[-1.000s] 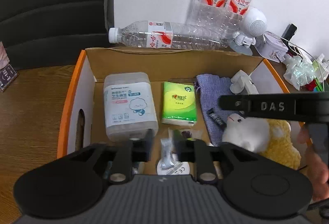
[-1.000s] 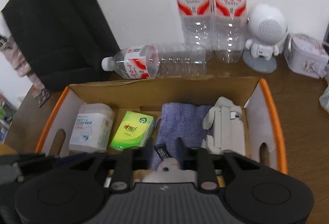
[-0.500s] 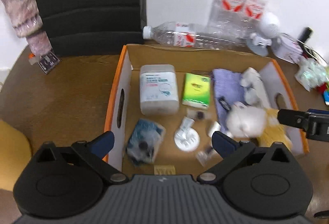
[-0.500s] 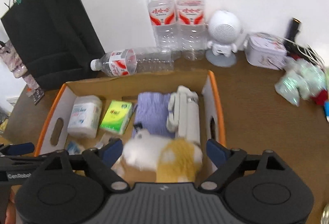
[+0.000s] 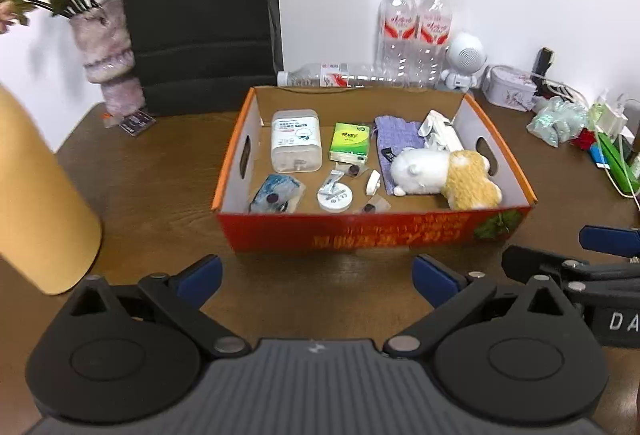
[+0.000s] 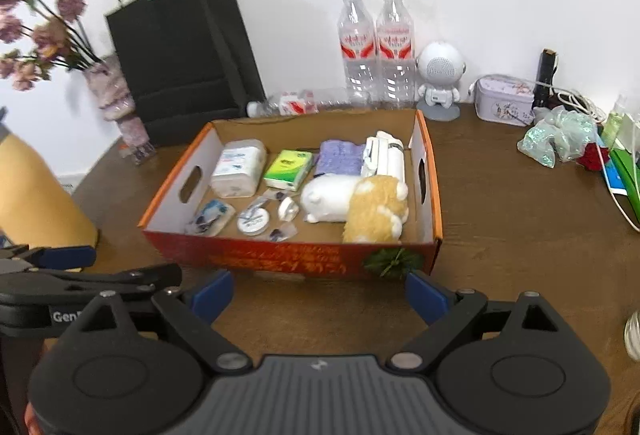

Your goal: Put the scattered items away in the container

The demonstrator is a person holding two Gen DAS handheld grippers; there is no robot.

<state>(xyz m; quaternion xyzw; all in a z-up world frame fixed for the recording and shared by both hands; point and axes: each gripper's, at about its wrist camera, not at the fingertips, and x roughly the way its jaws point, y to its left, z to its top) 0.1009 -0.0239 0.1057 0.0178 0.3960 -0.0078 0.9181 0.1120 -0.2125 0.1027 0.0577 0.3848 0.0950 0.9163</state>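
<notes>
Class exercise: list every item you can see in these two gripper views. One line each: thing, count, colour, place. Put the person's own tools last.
cardboard box: 1, orange-red outside, centre of table
wipes tub: 1, white, box back left
tissue pack: 1, green, box back middle
cloth pouch: 1, purple, box back right
plush toy: 1, white and yellow, box right
round white disc: 1, box front middle
blue packet: 1, box front left
water bottles: 2 upright, 1 lying, clear, behind box
robot speaker: 1, white, right of bottles
tin: 1, lilac, back right
paper bag: 1, black, back left
vase of flowers: 1, pink, far left
left gripper: open, empty
right gripper: open, empty
</notes>
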